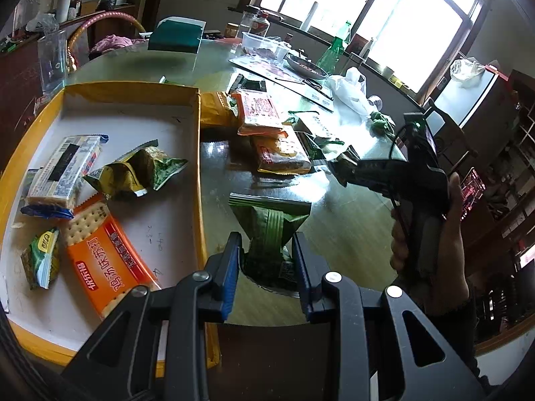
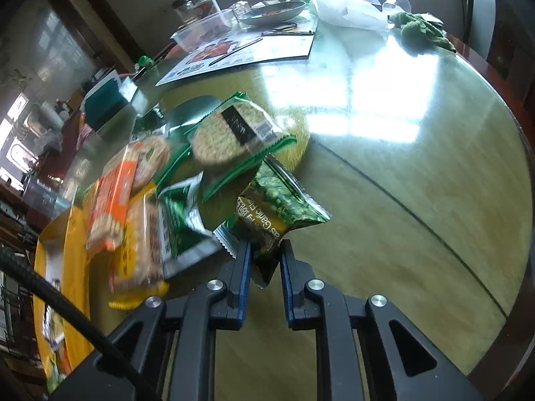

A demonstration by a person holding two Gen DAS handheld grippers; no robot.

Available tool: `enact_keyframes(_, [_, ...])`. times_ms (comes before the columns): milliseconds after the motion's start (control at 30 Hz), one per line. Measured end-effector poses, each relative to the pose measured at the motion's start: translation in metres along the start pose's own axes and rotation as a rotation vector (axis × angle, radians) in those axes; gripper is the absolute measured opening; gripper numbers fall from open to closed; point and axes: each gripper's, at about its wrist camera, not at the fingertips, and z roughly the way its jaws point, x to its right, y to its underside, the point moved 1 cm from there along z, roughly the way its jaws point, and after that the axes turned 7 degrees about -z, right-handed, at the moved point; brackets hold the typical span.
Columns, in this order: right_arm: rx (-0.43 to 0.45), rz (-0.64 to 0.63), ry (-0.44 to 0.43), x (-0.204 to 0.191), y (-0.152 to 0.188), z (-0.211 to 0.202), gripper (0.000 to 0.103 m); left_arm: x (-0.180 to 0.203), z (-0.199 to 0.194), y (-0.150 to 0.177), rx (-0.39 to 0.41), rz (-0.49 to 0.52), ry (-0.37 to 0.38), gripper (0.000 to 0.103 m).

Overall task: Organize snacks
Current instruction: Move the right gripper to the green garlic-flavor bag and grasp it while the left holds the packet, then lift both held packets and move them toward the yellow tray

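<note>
- Five snack packets lie in the shallow yellow-rimmed box (image 1: pixel 197 127) with a white floor: one orange cracker pack (image 1: pixel 107 254), one clear-wrapped cracker stack (image 1: pixel 63 170), one crumpled green-and-yellow bag (image 1: pixel 137 172), one small green packet (image 1: pixel 41 257), and a blue packet mostly hidden under the stack.
- The left tool (image 1: pixel 267 267), tilted down over the worktop (image 1: pixel 351 220) just beside the box, is clenched on a crinkly green pleated packet (image 1: pixel 271 230).
- The right tool (image 2: pixel 265 260), angled steeply down, has its blue pads pinched on the lower end of a glossy green pea packet (image 2: pixel 281 207) at the edge of the loose snack pile; no earlier view shows its motion.
- In the left view a hand (image 1: pixel 448 234) wraps the right tool's handle.
- The pile holds a round-cracker pack (image 2: pixel 230 133) and an orange-banded biscuit pack (image 2: pixel 113 200), overlapping.
- The round worktop is glassy and reflective.
</note>
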Motion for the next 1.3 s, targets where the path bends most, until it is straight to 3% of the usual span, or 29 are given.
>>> enact_keyframes(167, [0.021,-0.029,-0.007,0.002,0.026,-0.015,0.015,0.0,-0.001,0.001,0.0,0.002,-0.002,0.032])
enact_keyframes(500, [0.067,-0.077,-0.129,-0.013,0.08,-0.042,0.014,0.003,0.0,0.003,-0.009,0.013,-0.004,0.032])
enact_keyframes(900, [0.122,-0.146,-0.205,-0.037,0.096,-0.066,0.013,0.002,0.0,0.004,-0.013,0.008,0.003,0.032])
enact_keyframes(1300, [0.135,-0.205,-0.22,-0.059,0.099,-0.071,0.014,-0.004,-0.001,0.004,-0.009,-0.006,-0.001,0.032])
